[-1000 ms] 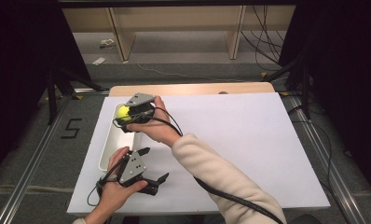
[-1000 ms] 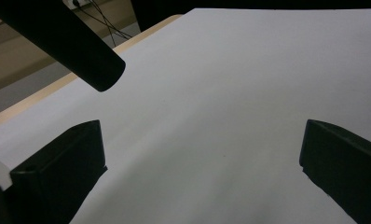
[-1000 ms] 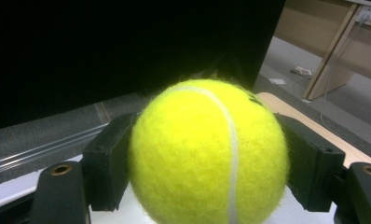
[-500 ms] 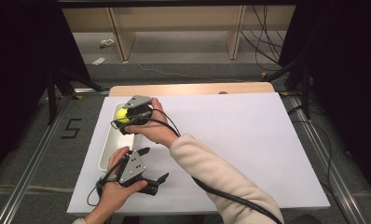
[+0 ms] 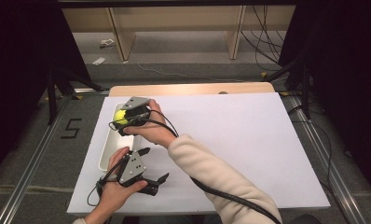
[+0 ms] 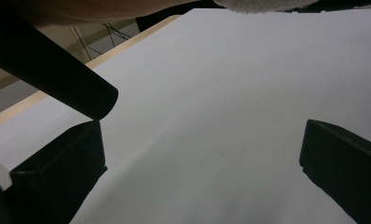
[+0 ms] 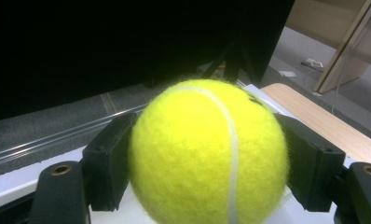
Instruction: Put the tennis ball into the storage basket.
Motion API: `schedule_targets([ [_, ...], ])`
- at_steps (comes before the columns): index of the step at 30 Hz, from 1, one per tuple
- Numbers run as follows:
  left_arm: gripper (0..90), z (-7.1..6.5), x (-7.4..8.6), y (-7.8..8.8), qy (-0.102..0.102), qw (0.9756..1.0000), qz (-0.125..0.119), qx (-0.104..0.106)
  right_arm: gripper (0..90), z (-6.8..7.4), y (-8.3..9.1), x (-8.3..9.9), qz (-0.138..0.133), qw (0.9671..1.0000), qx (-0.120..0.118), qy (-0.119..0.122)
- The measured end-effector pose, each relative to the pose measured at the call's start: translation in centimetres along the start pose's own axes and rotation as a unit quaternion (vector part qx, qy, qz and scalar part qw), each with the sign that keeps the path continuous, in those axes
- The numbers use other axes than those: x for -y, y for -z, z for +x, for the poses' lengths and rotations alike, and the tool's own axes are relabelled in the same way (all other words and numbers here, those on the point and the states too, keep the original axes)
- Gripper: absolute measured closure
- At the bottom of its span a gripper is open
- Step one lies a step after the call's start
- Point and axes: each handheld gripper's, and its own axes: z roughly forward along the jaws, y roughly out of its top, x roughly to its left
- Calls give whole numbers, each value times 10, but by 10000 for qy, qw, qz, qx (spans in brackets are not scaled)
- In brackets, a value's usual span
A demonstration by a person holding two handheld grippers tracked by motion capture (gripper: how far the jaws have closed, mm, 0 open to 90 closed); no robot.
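A yellow tennis ball (image 5: 121, 116) is clamped in my right gripper (image 5: 122, 119), which hangs over the far end of a long white tray (image 5: 107, 157) at the table's left side. In the right gripper view the ball (image 7: 193, 140) sits squeezed between both black jaws of that gripper (image 7: 210, 159). My left gripper (image 5: 155, 164) rests on the white table near the front edge, just right of the tray's near end. Its jaws stand wide apart with nothing between them. In the left gripper view that gripper (image 6: 197, 173) faces bare white table.
The white table top (image 5: 249, 140) stretches to the right, with a wooden strip (image 5: 193, 88) along its far edge. The right arm's cream sleeve (image 5: 211, 172) and black cable (image 5: 230, 198) cross the front middle. A black cable (image 6: 58, 79) passes close above the left jaw.
The right gripper with the ball has shifted slightly left and lower over the tray. The left gripper has stayed where it was.
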Motion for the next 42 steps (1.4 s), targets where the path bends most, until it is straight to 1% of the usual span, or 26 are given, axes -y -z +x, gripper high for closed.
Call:
schedule_targets([
  [12,0,0,0,0,-19,10000,-5,12,268,2,-5,1,23,10000,-26,12],
  [23,0,0,0,0,-3,10000,-3,16,268,3,-10,4,104,9999,-78,18],
  [29,0,0,0,0,-25,10000,-3,25,267,4,-13,4,144,9998,-92,75],
  [42,0,-1,0,0,-23,10000,1,28,267,6,-19,7,206,9997,-143,66],
])
